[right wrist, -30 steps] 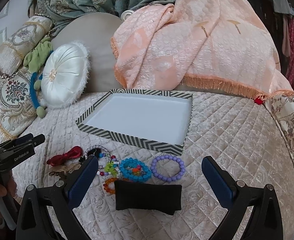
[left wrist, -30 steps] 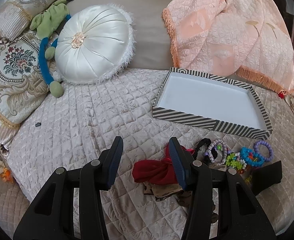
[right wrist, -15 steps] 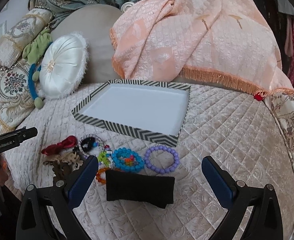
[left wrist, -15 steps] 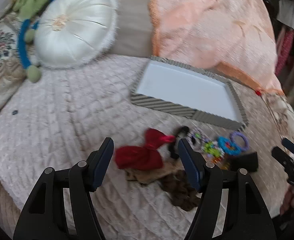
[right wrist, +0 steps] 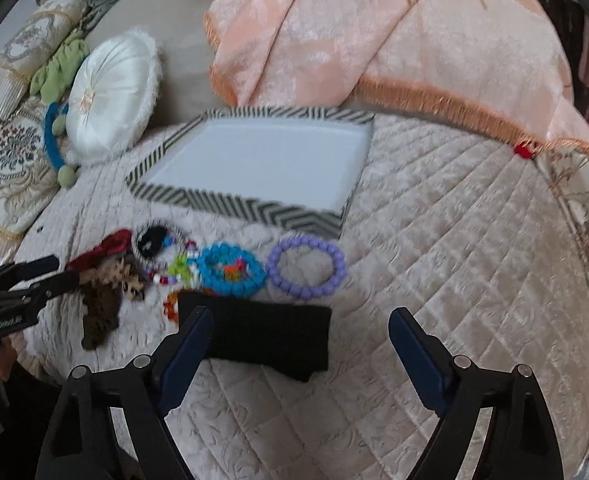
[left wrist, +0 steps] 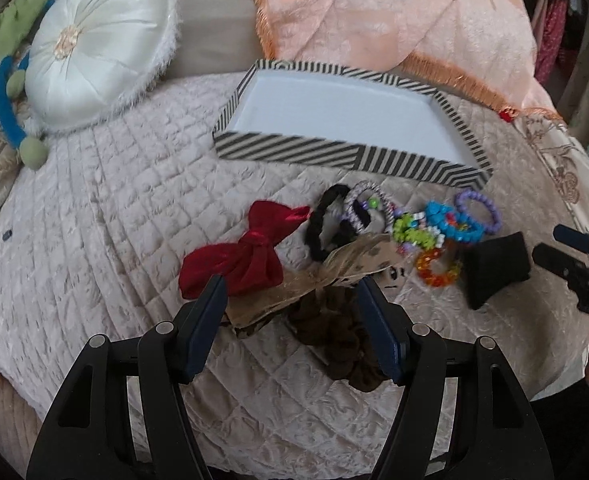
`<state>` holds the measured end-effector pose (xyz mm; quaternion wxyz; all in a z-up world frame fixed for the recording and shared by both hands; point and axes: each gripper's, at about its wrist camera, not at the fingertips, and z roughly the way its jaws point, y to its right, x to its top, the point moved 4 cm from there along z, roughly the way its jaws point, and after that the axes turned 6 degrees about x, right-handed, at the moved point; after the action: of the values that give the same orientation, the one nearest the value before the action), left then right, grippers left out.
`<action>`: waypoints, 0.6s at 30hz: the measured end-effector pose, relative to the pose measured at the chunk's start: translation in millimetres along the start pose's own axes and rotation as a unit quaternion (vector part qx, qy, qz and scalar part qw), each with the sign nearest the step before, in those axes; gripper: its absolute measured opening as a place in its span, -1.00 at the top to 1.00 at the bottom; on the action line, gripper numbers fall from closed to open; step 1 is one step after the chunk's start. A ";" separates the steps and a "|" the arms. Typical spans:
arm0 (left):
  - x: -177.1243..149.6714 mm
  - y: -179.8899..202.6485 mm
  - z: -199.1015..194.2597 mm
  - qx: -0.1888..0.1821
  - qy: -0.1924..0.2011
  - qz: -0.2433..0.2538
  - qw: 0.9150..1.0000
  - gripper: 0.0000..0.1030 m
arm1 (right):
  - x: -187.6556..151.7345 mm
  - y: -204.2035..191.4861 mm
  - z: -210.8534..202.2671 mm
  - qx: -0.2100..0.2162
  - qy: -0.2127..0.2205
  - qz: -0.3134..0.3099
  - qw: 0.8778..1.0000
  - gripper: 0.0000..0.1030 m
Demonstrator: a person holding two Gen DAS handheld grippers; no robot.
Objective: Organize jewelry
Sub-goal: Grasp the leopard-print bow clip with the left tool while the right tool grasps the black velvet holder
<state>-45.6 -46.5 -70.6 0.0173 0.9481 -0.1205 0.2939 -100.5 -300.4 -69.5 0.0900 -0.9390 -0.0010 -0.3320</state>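
A pile of accessories lies on the quilted bed in front of an empty striped tray. It holds a red bow, a beige spotted bow, a brown scrunchie, a black hair tie, a blue bead bracelet, a purple bead bracelet, an orange bracelet and a black cloth band. My left gripper is open over the bows. My right gripper is open, straddling the black band's right end.
A round white cushion and a green and blue plush toy lie at the back left. A peach fringed blanket is heaped behind the tray. Patterned pillows line the left side.
My left gripper has opened wider and swung right and closer over the bows. My right gripper has moved nearer to the black band and the bracelets.
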 end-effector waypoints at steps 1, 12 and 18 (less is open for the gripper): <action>-1.2 -0.5 3.7 0.002 -0.005 -0.004 1.000 -0.30 | -1.7 -0.4 3.4 -0.002 -0.006 -0.003 1.000 -0.72; -12.1 12.4 35.1 -0.005 -0.042 -0.012 0.999 -0.30 | -8.5 10.4 38.9 0.021 -0.050 0.041 0.998 -0.60; -10.3 9.8 33.2 -0.030 -0.045 -0.029 0.998 0.42 | -5.9 14.8 26.7 0.060 -0.030 0.069 0.995 0.64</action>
<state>-37.7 -57.1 -104.2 0.0491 0.9625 -0.1019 0.2468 -87.5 -310.1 -96.0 0.1690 -0.9393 0.0406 -0.2957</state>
